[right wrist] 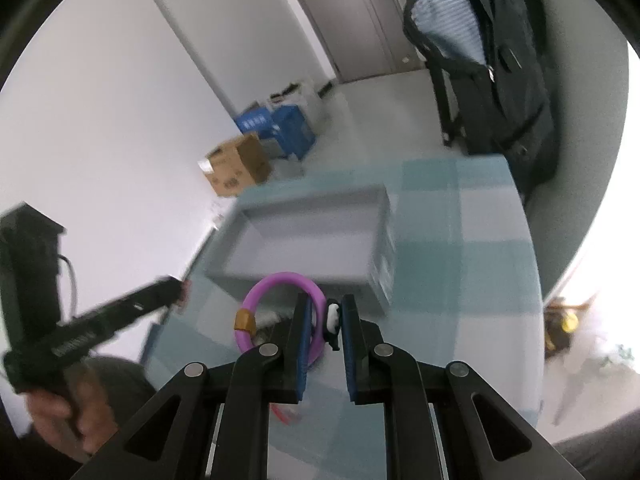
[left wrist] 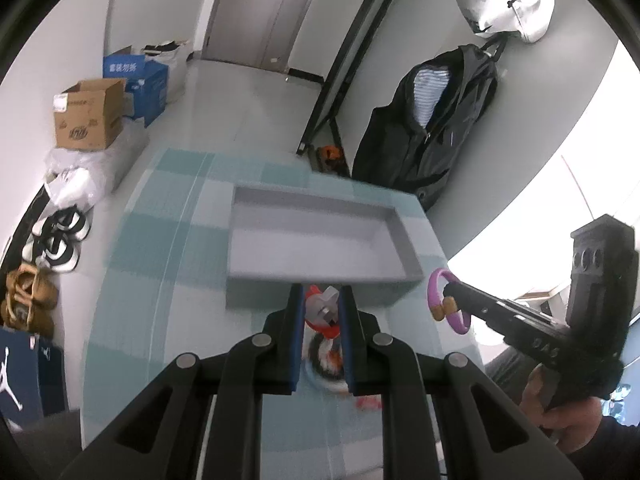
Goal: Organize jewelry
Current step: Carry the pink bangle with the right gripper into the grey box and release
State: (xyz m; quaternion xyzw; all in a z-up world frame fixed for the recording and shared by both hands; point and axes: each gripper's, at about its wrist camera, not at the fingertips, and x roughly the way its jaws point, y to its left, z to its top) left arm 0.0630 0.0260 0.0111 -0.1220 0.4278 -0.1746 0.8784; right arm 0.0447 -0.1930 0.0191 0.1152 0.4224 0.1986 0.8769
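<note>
Two tools hover above the checked counter (left wrist: 168,240), just short of the grey tray (left wrist: 320,240). Left tool (left wrist: 323,300) is clamped on a small red and clear piece (left wrist: 322,312), perhaps a hair clip; blur hides detail. Right tool (right wrist: 325,312) grips a purple bangle (right wrist: 280,308) with a gold band, held off the counter beside the tray's near corner.
</note>
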